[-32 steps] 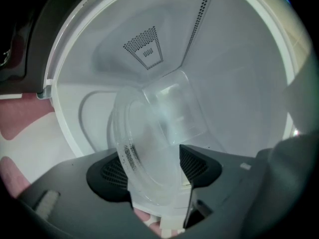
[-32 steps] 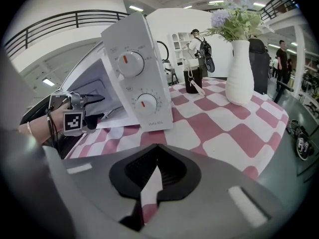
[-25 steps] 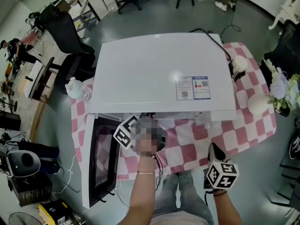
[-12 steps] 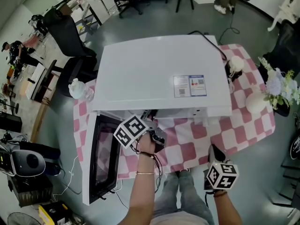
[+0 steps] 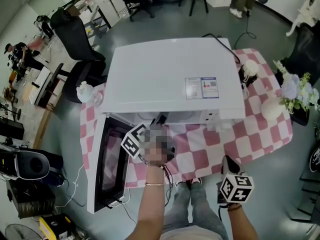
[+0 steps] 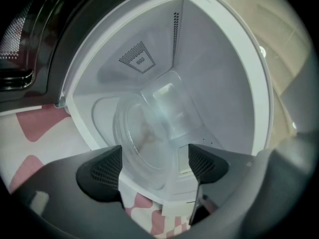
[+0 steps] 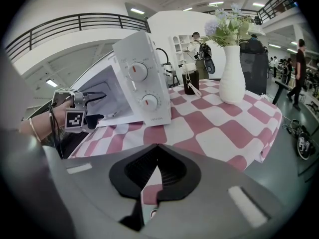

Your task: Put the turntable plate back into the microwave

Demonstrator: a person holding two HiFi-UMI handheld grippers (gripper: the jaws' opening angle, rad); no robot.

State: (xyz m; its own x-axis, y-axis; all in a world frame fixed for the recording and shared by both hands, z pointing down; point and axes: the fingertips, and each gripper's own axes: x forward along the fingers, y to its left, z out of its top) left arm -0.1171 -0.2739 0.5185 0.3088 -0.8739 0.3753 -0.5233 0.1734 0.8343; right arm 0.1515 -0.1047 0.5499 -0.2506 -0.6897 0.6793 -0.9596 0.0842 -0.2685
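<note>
My left gripper point(image 6: 155, 166) is at the mouth of the microwave point(image 5: 170, 79), whose door point(image 5: 107, 166) is swung wide. My fingers there have just been opening and now stand spread, pressing on nothing. The plate point(image 6: 149, 128) lies inside the cavity, and its near rim shows between my two pads without either pinching it. My right gripper point(image 7: 155, 176) hangs by the front edge of the checked table point(image 7: 214, 133), well apart from the microwave, its fingers pressed together and empty.
</note>
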